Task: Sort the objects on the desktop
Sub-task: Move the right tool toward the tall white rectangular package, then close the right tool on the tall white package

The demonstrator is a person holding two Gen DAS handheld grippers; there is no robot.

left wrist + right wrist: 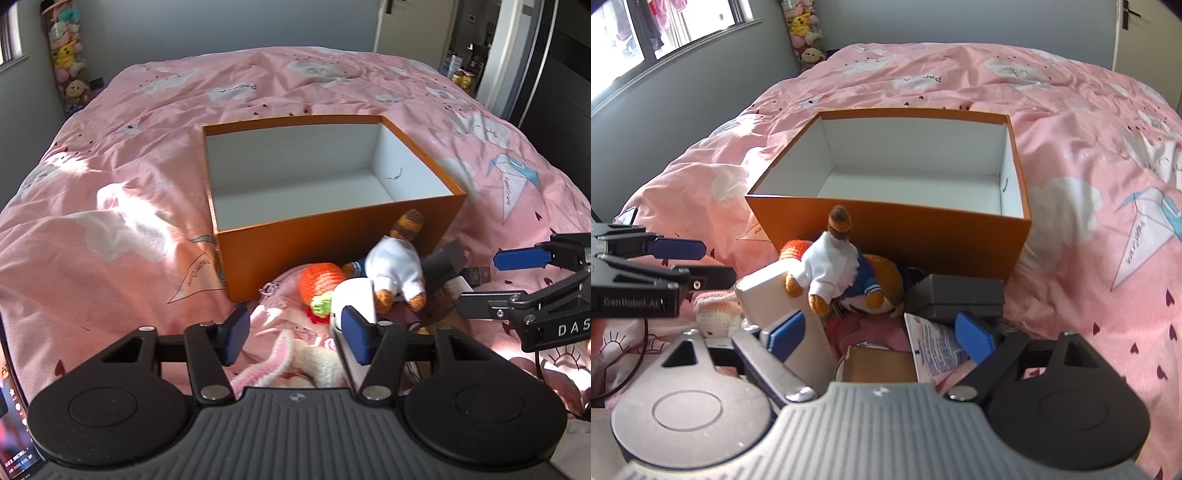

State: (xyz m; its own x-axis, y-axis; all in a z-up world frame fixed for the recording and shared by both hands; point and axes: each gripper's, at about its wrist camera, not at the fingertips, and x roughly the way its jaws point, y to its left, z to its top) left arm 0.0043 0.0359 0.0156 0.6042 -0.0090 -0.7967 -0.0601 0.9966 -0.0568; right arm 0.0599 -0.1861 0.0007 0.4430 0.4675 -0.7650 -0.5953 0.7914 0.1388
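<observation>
An open orange box (pixel 332 240) (pixel 894 236) with a bare white inside stands on the pink bed. A pile lies before its near wall: an orange crocheted toy (pixel 319 282), a doll in a white shirt (pixel 397 266) (pixel 833 266), a white device (pixel 351 295) (pixel 768 291), a dark grey case (pixel 960 295), a printed sachet (pixel 938 347), a small cardboard box (pixel 879 365) and a pink-white knitted toy (pixel 295 358) (pixel 716 314). My left gripper (pixel 295 332) is open over the pile's left side. My right gripper (pixel 882 332) is open over the pile's right side.
The pink quilt (pixel 129 184) covers the whole bed. A column of plush toys (pixel 68 55) stands at the far wall by a window (pixel 665 26). A phone screen (pixel 11 424) shows at the left edge. A doorway (pixel 469 48) is at the far right.
</observation>
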